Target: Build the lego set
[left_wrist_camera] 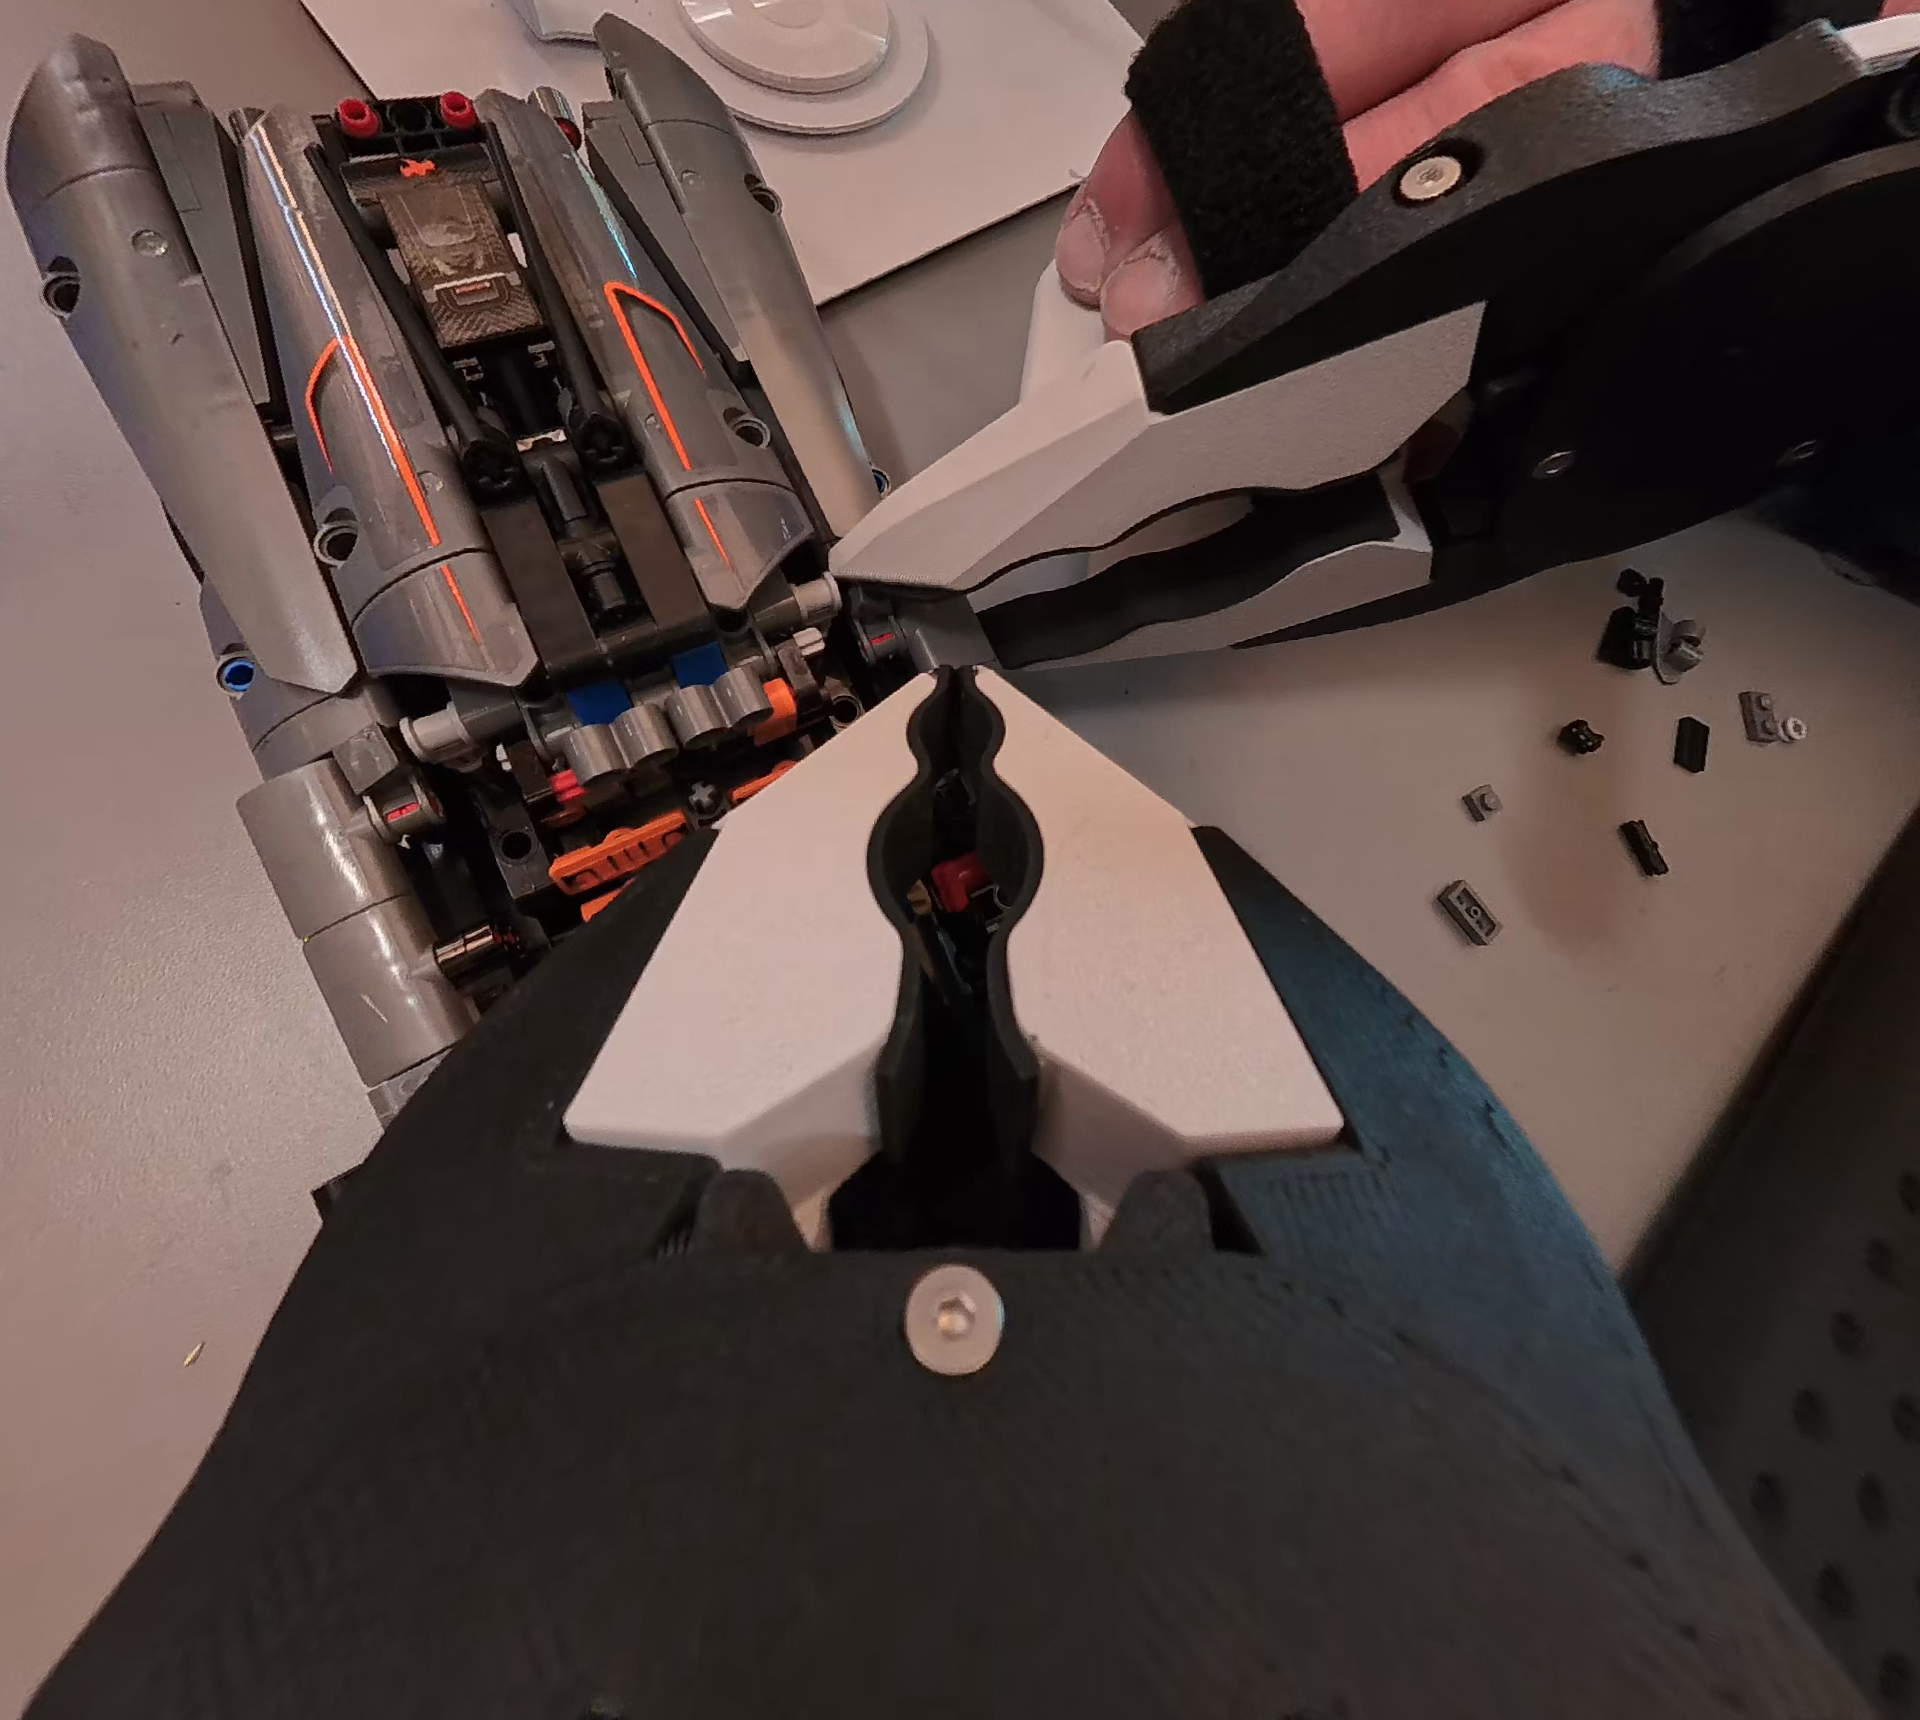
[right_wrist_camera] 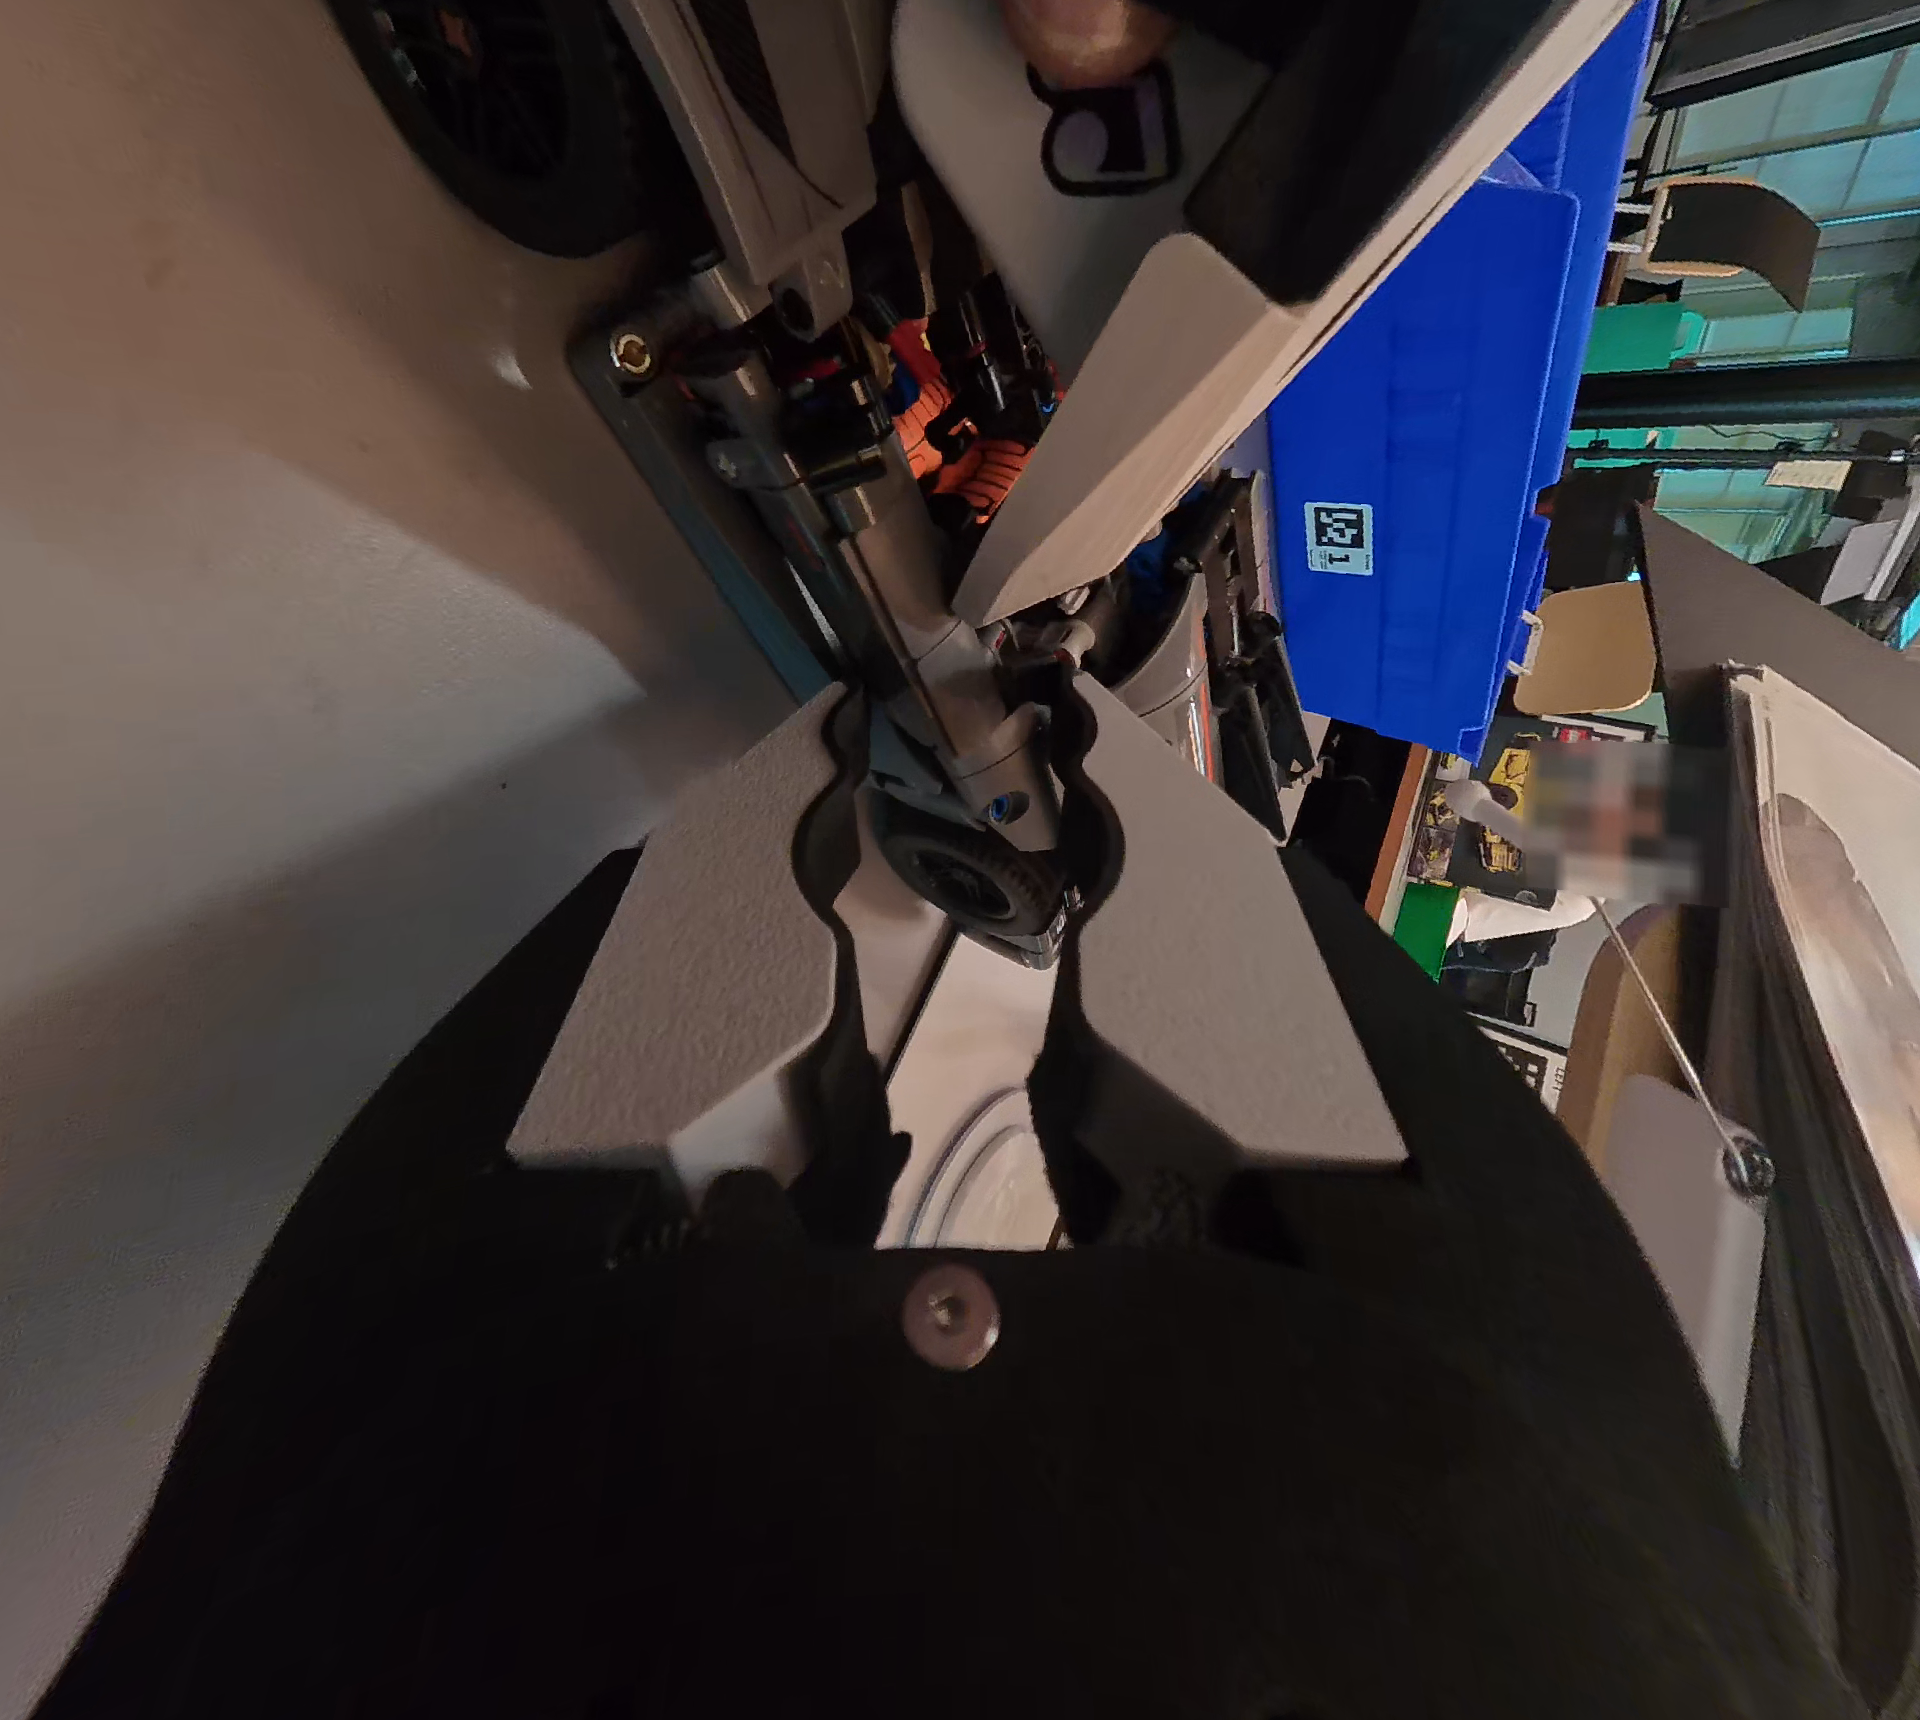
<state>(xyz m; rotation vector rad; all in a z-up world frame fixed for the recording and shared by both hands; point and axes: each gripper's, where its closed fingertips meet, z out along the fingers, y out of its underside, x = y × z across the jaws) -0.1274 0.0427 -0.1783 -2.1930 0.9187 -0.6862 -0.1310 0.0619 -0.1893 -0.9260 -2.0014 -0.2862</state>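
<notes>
Both grippers meet at the lego model's near right corner.
The left gripper has its tips pressed together; the right gripper, strapped to a hand, grips a grey part of the model, jaws slightly parted.

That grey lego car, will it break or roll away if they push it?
The lego car sits on wheels, so a push would probably roll it. It is snapped together from many pieces, so bits may pop off. It looks stiff, not floppy.

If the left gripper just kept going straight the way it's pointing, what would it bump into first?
Probably the right gripper: its tips cross just ahead of the left gripper, at the near corner of the grey Lego car. Depth there is hard to judge.
</notes>
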